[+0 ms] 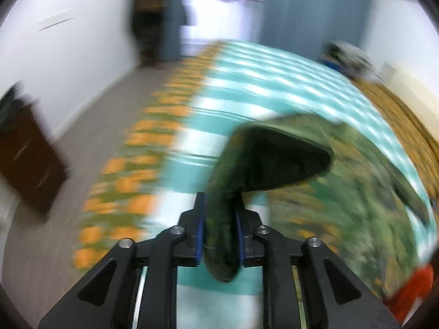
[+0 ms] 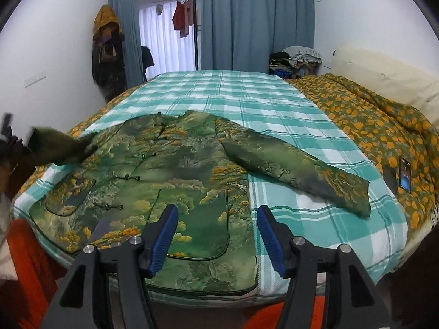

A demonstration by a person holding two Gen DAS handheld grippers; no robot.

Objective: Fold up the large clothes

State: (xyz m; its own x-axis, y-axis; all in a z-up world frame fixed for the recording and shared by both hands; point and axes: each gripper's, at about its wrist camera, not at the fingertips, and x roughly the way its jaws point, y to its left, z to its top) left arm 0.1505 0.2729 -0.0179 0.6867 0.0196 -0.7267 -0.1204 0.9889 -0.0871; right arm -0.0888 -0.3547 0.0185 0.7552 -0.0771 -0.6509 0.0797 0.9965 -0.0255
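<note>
Gripping a sleeve cuff (image 1: pixel 219 219) of the green landscape-print padded jacket (image 2: pixel 170 170) spread on the checked bed (image 2: pixel 301 126), left tongs (image 1: pixel 219 227) pinch | right tongs (image 2: pixel 216 224) spread, empty | risk: thick cuff slipping mid-swing, dragging the jacket askew.

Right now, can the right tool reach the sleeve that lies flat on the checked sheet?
Probably yes. The right tool is open and empty, and the flat sleeve lies uncovered ahead to its right; nothing stands between them.

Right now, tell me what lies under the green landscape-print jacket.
Under the green landscape-print jacket lies a teal-and-white checked sheet, spread over an orange-flowered quilt. Whatever the jacket covers beyond that stays hidden.
</note>
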